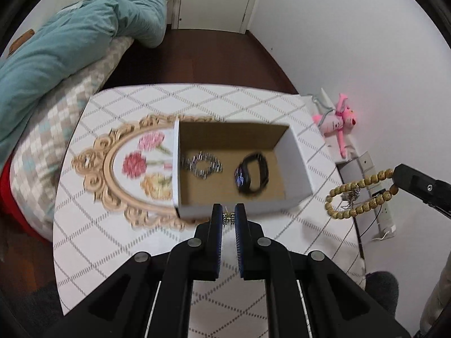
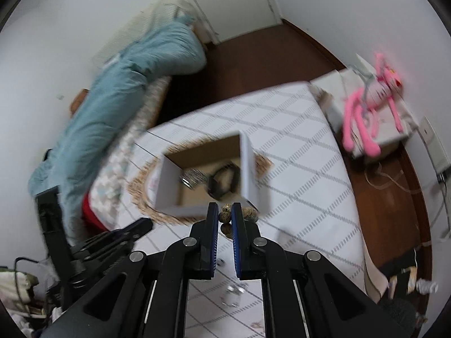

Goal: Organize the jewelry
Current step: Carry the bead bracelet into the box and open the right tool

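On the table (image 1: 118, 242) sits an open box (image 1: 296, 152) holding a silver bracelet (image 1: 201, 164) and a black watch (image 1: 251, 174). Just before its near wall, the left gripper (image 1: 228, 217) pinches a small earring (image 1: 228, 217). To the right, the right gripper (image 2: 224, 214) pinches a bead bracelet (image 1: 355, 194) in the air.

Silver piece (image 1: 201, 165) in box (image 1: 294, 152) motion-blurred; tiny item in left gripper (image 1: 228, 216) unidentifiable.
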`<state>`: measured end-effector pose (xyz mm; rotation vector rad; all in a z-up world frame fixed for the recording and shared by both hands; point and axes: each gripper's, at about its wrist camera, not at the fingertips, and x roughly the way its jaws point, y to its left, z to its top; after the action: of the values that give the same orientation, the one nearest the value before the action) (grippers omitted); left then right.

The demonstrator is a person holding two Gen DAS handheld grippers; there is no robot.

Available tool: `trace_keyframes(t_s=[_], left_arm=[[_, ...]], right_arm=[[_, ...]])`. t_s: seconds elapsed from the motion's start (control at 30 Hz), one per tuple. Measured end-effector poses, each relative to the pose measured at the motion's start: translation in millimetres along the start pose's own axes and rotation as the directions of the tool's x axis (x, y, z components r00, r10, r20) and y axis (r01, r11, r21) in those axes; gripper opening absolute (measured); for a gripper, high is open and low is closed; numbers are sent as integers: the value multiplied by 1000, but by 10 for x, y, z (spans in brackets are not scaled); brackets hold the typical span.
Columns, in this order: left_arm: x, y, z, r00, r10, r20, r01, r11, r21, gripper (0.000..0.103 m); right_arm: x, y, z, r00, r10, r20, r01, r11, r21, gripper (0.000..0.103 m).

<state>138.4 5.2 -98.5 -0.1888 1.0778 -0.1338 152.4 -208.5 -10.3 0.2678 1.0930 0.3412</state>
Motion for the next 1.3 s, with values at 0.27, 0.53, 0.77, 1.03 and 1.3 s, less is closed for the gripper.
trace_keyframes(t_s=[0.27,0.53,0.77,1.03,1.3], left_arm=[[352,133,608,997,-7,-82,9,1000,16,6],[735,213,716,977,30,-210,-19,998,52,6],[840,315,690,955,71,-289,-73,997,5,11],[697,362,687,961,147,-235,-150,989,5,73],[594,319,605,971,186,-151,-186,982,15,99]], right_arm=[[419,308,535,999,-49,-18,47,995,-88,10],[1068,286,772,981,-159,-106,145,981,-130,10],[1476,194,780,956,-198,-218,168,975,-147,10],[1529,156,640,927,-279,-251,238,954,-182,51],[1461,152,431,918,-334,-214,290,933,-214,79]])
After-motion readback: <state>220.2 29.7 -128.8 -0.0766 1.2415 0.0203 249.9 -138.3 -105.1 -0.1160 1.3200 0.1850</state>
